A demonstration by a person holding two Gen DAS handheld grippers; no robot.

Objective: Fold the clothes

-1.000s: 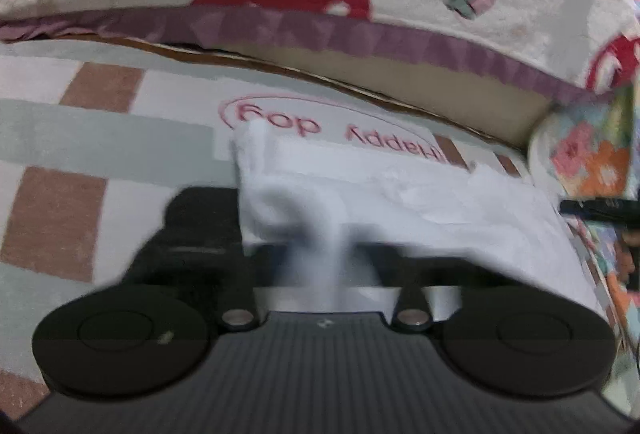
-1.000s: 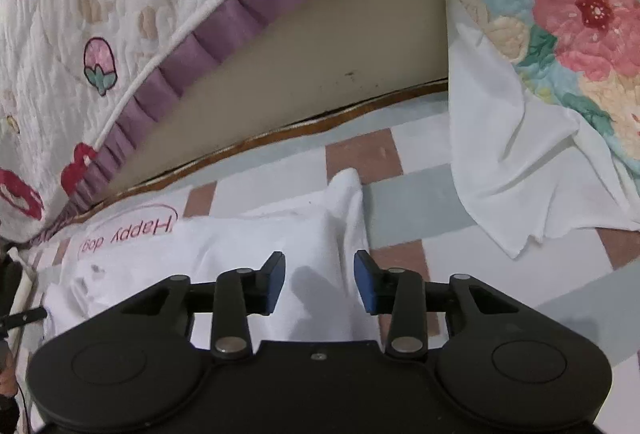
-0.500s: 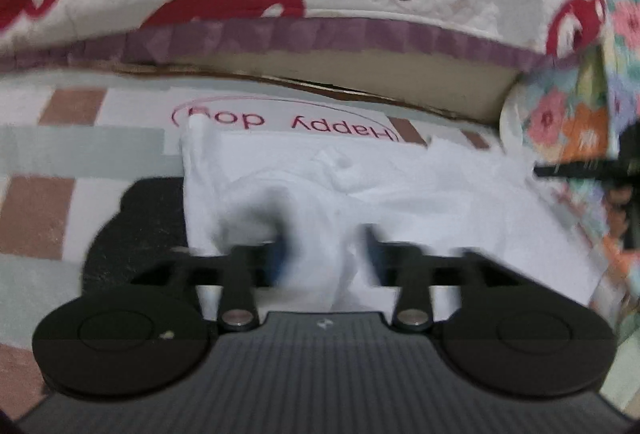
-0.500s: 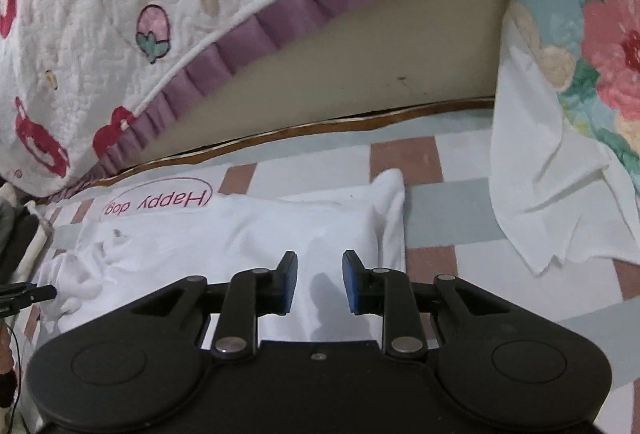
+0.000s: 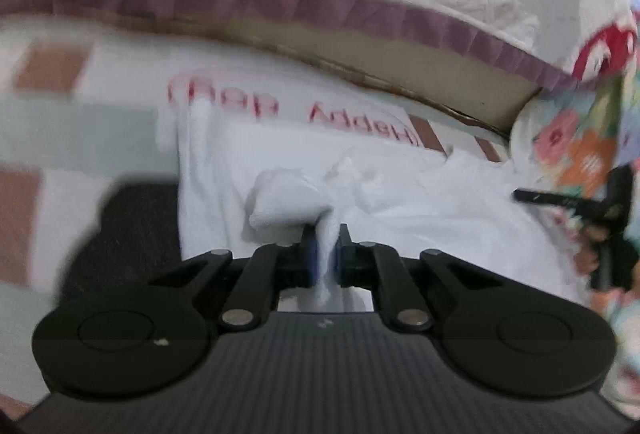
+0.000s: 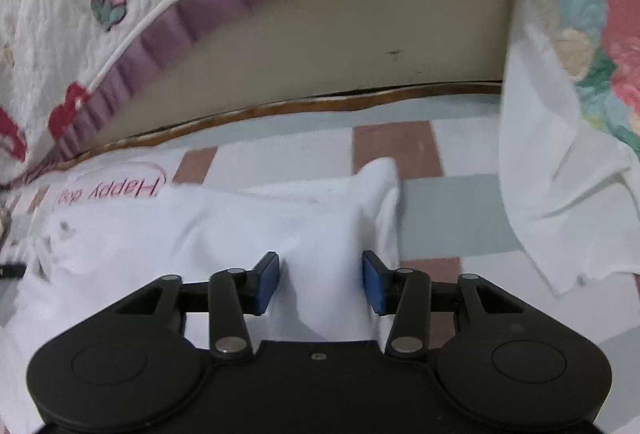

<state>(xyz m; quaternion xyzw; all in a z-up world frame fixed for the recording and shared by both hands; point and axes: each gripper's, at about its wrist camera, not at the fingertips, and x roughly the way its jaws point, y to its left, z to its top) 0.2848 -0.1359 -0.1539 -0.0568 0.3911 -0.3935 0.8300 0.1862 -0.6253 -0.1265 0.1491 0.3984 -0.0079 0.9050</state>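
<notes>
A white garment lies crumpled on a checked mat. My left gripper has closed on a pinched-up fold near its middle, and the blue pads squeeze the cloth. In the right wrist view the same garment stretches to the left. My right gripper sits at its right end, jaws closing, with a raised ridge of cloth between the blue pads. The pads stand apart and I see no squeeze. The right gripper, held by a hand, also shows at the right edge of the left wrist view.
The checked mat carries a red "Happy dog" print. Behind it rises a beige bed base under a strawberry quilt with a purple frill. A floral cover with a hanging white cloth is on the right.
The left gripper opened, moved in over the garment and shut on a fold. The right gripper sank onto the garment's right end, and cloth now stands between its pads.
</notes>
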